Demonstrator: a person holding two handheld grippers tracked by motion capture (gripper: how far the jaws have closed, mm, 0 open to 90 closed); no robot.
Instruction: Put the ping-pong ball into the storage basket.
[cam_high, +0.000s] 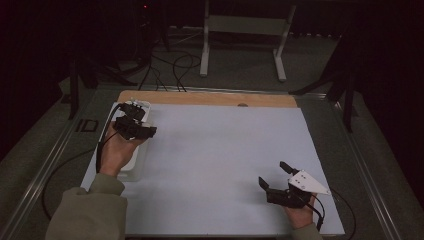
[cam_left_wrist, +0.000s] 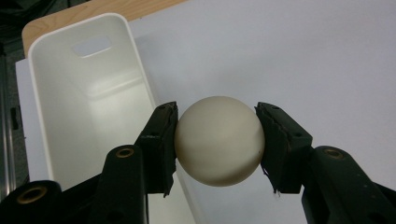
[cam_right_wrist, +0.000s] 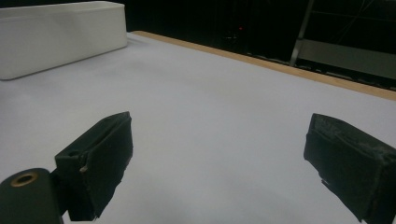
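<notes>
A cream-white ball (cam_left_wrist: 219, 140) is clamped between the black jaws of my left gripper (cam_left_wrist: 217, 142), which is shut on it. The ball hangs just off the right rim of a long white bin (cam_left_wrist: 70, 116), above the white sheet. In the high view my left gripper (cam_high: 134, 120) is held over that bin (cam_high: 135, 167) at the sheet's left edge. My right gripper (cam_high: 272, 173) rests low at the near right, jaws wide apart. Nothing lies between the jaws of my right gripper (cam_right_wrist: 219, 154).
A white sheet (cam_high: 215, 160) covers the tabletop, with a strip of bare wood (cam_high: 210, 97) along the far edge. The bin's inside looks empty where it shows. The bin (cam_right_wrist: 56, 37) stands far off at the upper left in the right gripper view. Cables and a stand lie beyond the table.
</notes>
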